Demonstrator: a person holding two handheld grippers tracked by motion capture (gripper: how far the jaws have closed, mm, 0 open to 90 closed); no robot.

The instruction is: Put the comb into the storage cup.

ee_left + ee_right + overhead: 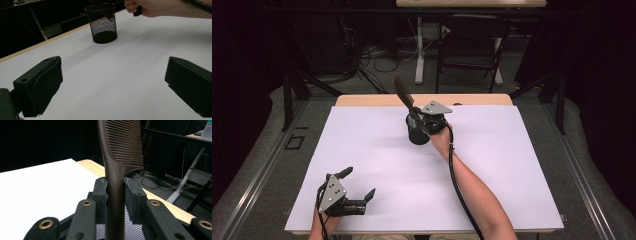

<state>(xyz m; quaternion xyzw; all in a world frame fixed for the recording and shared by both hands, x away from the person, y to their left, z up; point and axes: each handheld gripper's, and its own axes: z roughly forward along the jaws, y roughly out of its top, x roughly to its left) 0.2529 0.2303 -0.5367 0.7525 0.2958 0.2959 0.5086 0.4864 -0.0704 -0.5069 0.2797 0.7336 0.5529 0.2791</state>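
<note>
The person's right forearm reaches from the bottom edge of the high view diagonally up toward the far middle of the tabletop, where the right hand carries the right tool directly above a black mesh cup. The left hand sits low at the near left corner with the left tool lying just over the white surface, its jaws pointing toward the middle of the tabletop. The right tool is clamped on the handle of a dark brown comb: in the right gripper view both pads press the handle from either side, and the toothed part rises above them (the teeth face right in that view). In the high view the comb slants up and to the left from the tool, out past the far edge of the tabletop. The left tool stands wide apart with nothing between its jaws, only bare white surface. In the left gripper view the mesh cup stands upright well ahead, with the right hand just beside its rim. The comb's lower end is hidden behind the tool and cup, so I cannot tell whether it reaches inside the cup.
</note>
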